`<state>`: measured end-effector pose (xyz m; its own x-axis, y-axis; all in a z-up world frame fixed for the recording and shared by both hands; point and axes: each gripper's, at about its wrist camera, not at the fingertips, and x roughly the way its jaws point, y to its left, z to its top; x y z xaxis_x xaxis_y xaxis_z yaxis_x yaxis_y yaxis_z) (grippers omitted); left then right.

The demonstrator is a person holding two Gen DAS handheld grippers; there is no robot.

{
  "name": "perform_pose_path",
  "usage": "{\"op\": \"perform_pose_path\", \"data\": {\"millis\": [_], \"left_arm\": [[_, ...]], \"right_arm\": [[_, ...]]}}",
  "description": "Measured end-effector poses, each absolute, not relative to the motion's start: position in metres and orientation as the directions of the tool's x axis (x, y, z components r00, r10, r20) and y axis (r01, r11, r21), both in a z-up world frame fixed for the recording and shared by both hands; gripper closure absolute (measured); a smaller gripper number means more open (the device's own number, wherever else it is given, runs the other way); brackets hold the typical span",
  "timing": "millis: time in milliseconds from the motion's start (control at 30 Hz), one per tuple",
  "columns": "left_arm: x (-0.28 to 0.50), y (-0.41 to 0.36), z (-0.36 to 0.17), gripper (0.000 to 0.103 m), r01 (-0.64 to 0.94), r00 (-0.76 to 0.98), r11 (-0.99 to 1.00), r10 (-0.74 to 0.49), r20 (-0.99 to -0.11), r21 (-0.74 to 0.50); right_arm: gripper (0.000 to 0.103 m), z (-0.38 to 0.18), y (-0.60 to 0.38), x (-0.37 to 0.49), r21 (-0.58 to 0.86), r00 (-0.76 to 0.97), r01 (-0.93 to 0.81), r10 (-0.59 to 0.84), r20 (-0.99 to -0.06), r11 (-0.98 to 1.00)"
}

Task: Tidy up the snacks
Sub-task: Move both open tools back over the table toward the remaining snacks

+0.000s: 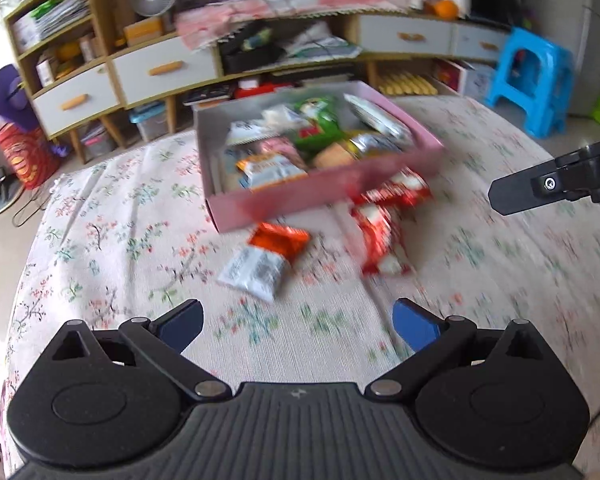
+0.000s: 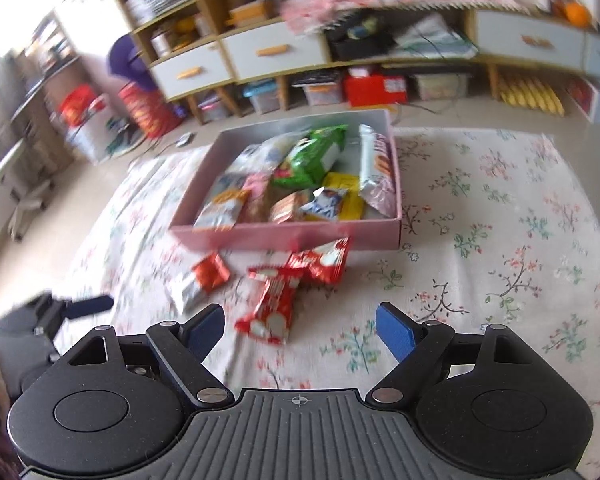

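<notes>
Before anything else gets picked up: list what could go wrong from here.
1. The two red packets overlap in front of the pink box; a grab may catch both or only an edge.
2. The orange-and-white packet lies close beside them and could get pushed aside.
3. The box is already crowded, so more snacks may slide over its low wall.

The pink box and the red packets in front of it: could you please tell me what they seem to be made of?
The pink box looks like cardboard with a matte pink outside and a plain grey inside: thin, straight walls with sharp folded corners. The red packets look like glossy plastic or foil film, judging by their crinkled surfaces and bright highlights. Blur leaves the finer texture uncertain.
</notes>
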<state>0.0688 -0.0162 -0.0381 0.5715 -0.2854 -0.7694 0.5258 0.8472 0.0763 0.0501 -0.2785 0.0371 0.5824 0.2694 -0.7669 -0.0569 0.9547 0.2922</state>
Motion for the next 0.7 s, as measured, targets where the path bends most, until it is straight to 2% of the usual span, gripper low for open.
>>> {"op": "perform_pose_path", "data": {"millis": [200, 367, 700], "left_arm": [[0.047, 0.004, -0.042, 0.001, 0.548, 0.498, 0.837, -0.342, -0.797, -0.017], [0.037, 0.018, -0.049, 0.001, 0.536, 0.460, 0.840, -0.379, -0.803, -0.089], [0.023, 0.035, -0.060, 0.001, 0.506, 0.466, 0.857, -0.367, -0.805, -0.098]], "right_arm": [[0.014, 0.023, -0.268, 0.014, 0.192, 0.573, -0.200, 0.273, -0.773, 0.961], [0.014, 0.015, -0.261, -0.013, 0.165, 0.552, -0.345, 0.342, -0.761, 0.924], [0.014, -0.020, -0.232, -0.057, 0.105, 0.425, -0.592, 0.421, -0.801, 0.799]]}}
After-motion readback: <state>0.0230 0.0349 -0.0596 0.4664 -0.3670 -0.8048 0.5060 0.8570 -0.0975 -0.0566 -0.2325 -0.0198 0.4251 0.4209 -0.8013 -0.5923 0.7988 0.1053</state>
